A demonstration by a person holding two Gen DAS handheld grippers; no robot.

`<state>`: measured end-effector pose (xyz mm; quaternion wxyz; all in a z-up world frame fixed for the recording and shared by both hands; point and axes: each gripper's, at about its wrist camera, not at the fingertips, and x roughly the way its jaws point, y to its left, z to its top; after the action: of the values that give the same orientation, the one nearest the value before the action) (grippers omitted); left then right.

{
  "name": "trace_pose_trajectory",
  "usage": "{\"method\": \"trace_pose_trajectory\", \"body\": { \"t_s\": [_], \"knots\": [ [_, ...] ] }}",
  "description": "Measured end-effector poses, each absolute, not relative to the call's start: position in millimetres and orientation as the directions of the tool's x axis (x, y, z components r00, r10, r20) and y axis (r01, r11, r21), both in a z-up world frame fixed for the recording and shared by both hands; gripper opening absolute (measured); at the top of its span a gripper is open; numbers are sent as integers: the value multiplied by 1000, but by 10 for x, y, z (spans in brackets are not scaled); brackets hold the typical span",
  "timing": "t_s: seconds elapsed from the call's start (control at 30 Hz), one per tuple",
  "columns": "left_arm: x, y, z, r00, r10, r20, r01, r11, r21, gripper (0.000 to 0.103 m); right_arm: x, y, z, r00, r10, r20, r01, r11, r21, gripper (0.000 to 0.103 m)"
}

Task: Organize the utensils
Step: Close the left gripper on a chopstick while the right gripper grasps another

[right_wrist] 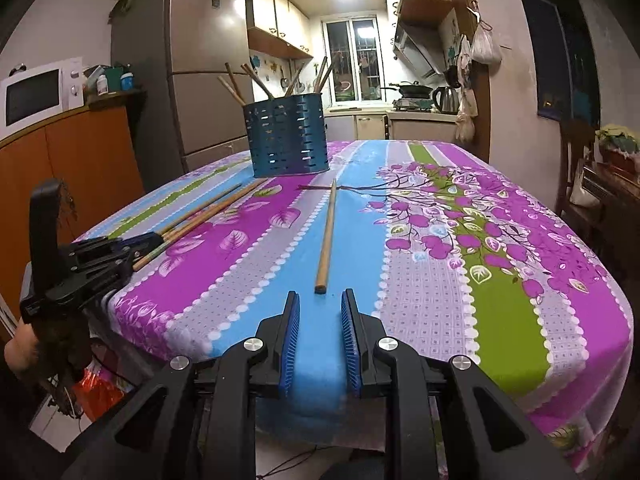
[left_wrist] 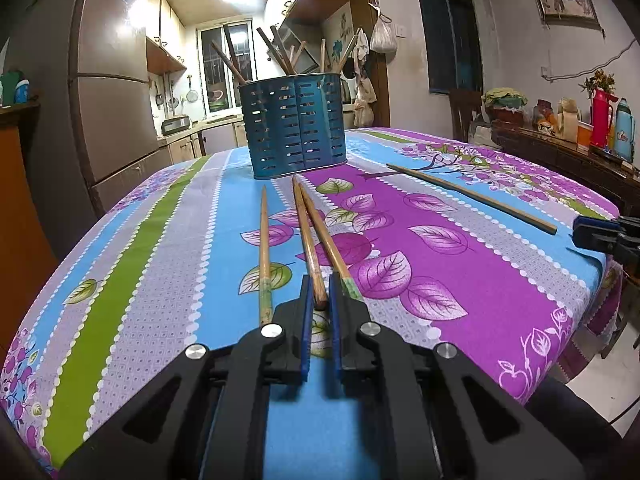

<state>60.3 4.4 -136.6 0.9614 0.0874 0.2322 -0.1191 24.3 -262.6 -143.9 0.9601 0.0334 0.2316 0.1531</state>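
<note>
A blue slotted utensil holder [left_wrist: 296,124] stands at the far side of the table with several chopsticks upright in it; it also shows in the right wrist view [right_wrist: 286,136]. Three chopsticks lie before my left gripper [left_wrist: 320,294]: a left one [left_wrist: 264,256], a middle one [left_wrist: 308,240] and a right one [left_wrist: 326,236]. The end of the middle one sits between the narrowly parted jaws; the jaws are open. A single chopstick [right_wrist: 327,232] lies just ahead of my right gripper [right_wrist: 319,300], which is open and empty. That chopstick also shows in the left wrist view [left_wrist: 472,196].
The table wears a flowered cloth [right_wrist: 440,240] of purple, blue and green. A fridge [right_wrist: 200,72] and an orange cabinet [right_wrist: 68,164] with a microwave stand to the left. A sideboard [left_wrist: 568,152] with flasks is on the right. A kitchen lies behind.
</note>
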Motion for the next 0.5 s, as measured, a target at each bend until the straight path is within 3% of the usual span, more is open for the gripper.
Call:
{"method": "trace_pose_trajectory", "body": {
  "t_s": [0.27, 0.3, 0.37, 0.5],
  "knots": [
    [599, 34, -1373, 869, -180, -461, 260, 959, 115, 6, 456, -2537, -1487, 845, 322, -426, -302, 946, 116, 23],
    [606, 39, -1367, 870, -178, -459, 258, 959, 116, 6, 452, -2513, -1490, 851, 310, -424, -297, 950, 97, 22],
    [616, 58, -1361, 873, -170, -457, 245, 963, 109, 6, 439, -2519, -1496, 857, 300, -419, -287, 953, 95, 9],
    [632, 115, -1319, 881, -158, -447, 225, 969, 101, 5, 417, -2558, -1487, 867, 288, -408, -267, 958, 109, 8]
  ]
}}
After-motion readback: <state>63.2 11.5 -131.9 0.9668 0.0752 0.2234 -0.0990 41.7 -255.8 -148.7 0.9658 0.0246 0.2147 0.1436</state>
